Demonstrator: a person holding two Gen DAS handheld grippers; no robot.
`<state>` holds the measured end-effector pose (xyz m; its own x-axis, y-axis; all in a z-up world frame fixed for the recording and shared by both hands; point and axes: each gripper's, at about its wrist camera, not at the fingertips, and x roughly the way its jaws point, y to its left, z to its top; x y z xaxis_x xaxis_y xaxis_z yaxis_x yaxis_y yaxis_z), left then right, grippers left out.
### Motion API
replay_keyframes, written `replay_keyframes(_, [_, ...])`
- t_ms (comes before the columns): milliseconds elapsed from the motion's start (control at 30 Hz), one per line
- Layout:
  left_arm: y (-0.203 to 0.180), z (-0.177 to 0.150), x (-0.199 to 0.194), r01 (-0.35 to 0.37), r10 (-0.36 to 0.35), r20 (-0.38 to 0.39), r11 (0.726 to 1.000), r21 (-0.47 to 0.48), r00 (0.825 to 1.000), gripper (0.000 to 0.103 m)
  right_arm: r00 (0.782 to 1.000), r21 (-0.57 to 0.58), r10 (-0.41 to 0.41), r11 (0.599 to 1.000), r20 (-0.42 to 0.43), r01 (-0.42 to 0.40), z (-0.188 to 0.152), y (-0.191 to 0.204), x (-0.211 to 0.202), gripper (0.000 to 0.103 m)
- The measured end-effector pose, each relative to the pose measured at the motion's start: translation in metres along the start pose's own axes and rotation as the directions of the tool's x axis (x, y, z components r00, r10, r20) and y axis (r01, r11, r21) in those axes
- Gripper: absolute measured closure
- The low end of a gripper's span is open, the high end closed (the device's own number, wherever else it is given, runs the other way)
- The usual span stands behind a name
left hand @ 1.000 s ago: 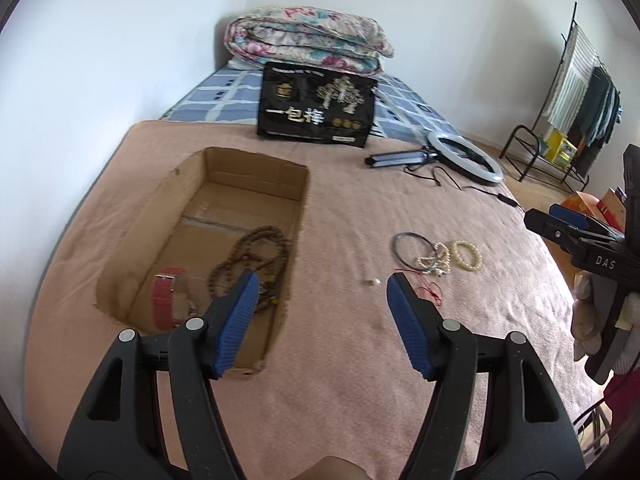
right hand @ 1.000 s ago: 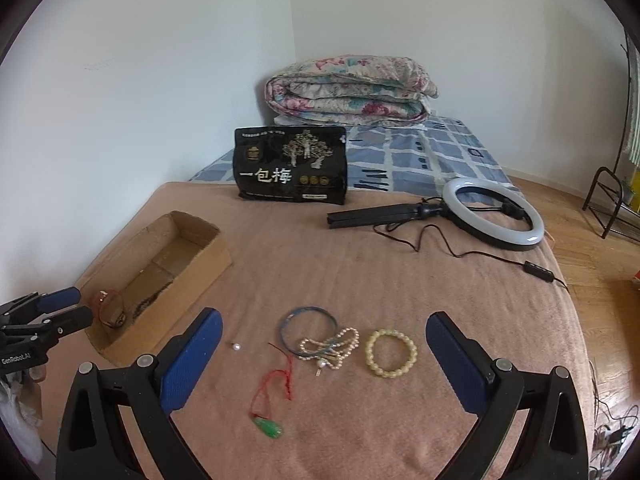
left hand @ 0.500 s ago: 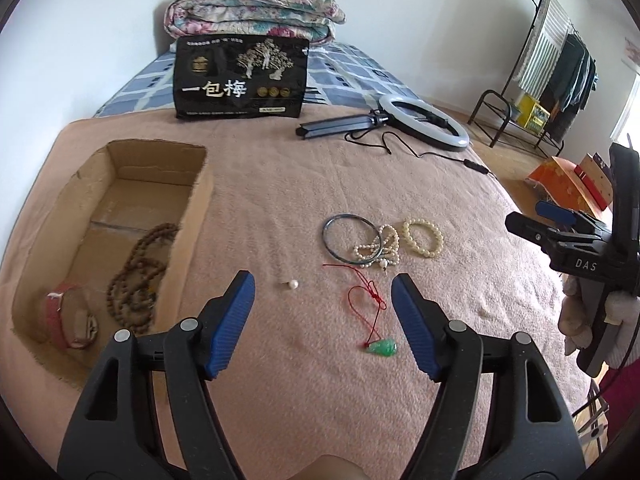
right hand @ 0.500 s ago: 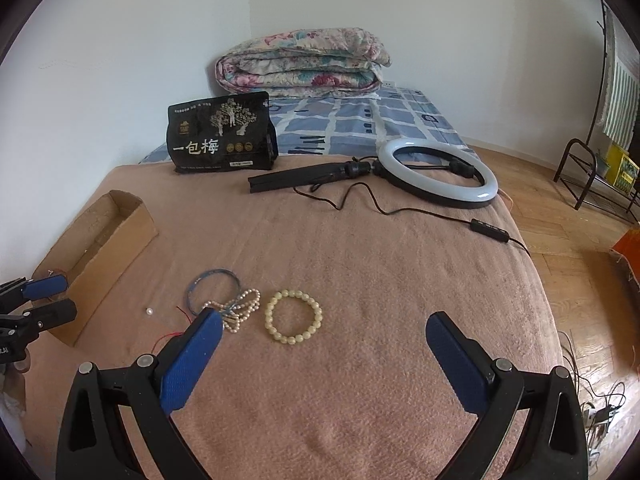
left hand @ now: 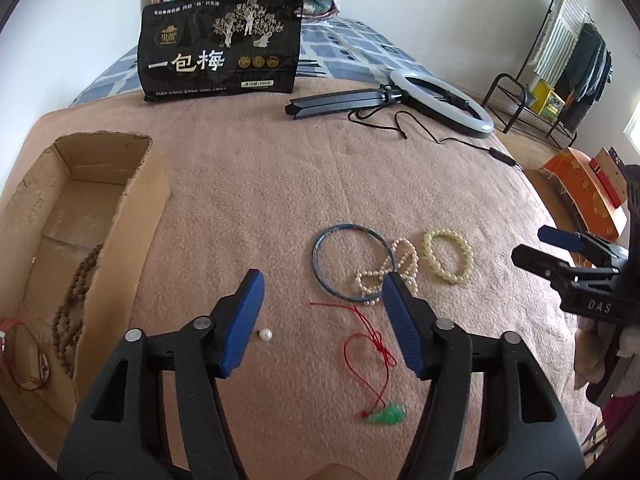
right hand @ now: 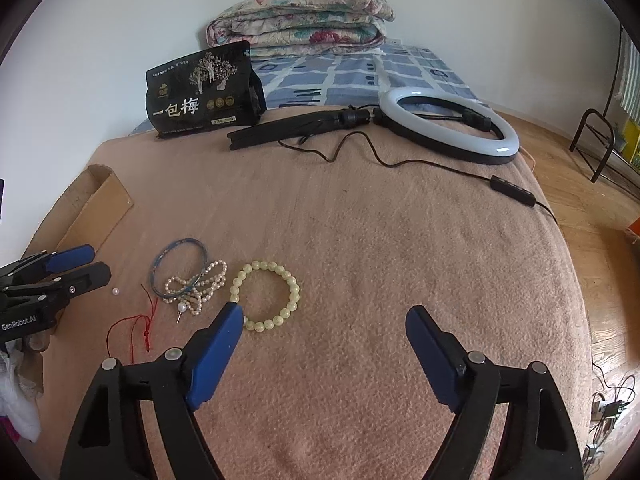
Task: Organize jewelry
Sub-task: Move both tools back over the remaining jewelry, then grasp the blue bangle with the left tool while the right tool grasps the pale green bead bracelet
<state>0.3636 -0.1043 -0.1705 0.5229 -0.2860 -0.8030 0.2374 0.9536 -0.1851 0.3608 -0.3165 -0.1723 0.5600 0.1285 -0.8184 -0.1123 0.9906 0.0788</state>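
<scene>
Box [left hand: 132,216], corrugated cardboard, open-topped, long axis running away from the camera; near end cut off at the left edge of the left wrist view, only one outer wall visible from the right wrist [right hand: 102,204]. Inside: brown bead strand [left hand: 76,300], partly hidden by the box wall; thin reddish band [left hand: 24,356], half cropped, type hard to make out.

On the fuzzy pink blanket [left hand: 260,200], right of the box: loose pearl [left hand: 265,335], small and round, just beside the left pad. Blue bangle [left hand: 348,266], thin rigid ring, lying flat, overlapped by pearl strand [left hand: 384,276], looped and bunched. Yellow bracelet [right hand: 266,296], round glossy beads in a closed ring, just right of the strand, apart from it. Red cord [left hand: 368,344], tangled, running toward the camera to a green pendant [left hand: 386,414], drop-shaped; pendant out of the right wrist view.

Left gripper [left hand: 320,292]: blue ribbed pads spread, recently narrowing, nothing pinched; right pad covering part of the strand. Right gripper [right hand: 322,318]: pads spread wide, also recently narrowing, empty; left pad tip overlapping the bracelet's near edge, contact not determinable.

Background: black bag [left hand: 220,48], ring light [right hand: 448,124] with cable, folded quilt [right hand: 300,20].
</scene>
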Motion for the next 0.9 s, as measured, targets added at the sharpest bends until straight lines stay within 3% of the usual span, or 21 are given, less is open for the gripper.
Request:
replay_keyframes(233, [0.006,0.012,0.031,0.009,-0.011,-0.047,0.999,-0.04,0.999,0.053,0.997,0.005,0.047,0.999,-0.055,-0.047,0.009,0.002,0.025,0.032])
replay_keyframes(533, [0.008,0.015,0.059,-0.012,0.008,-0.092,0.999,-0.041,0.996,0.063,0.994,-0.021,0.04,0.999,-0.105,-0.043,0.013,0.009,0.045,0.051])
replay_keyframes(733, [0.013,0.018,0.067,0.009,-0.016,-0.105,0.998,-0.066,0.994,0.063,0.991,-0.027,0.022,0.999,-0.132,-0.026,0.012,0.01,0.056,0.058])
replay_keyframes(900, [0.005,0.018,0.073,-0.032,0.031,-0.105,0.999,-0.005,0.994,0.069,0.988,-0.029,0.005,1.0,-0.153,-0.009,0.011,0.011,0.064,0.059])
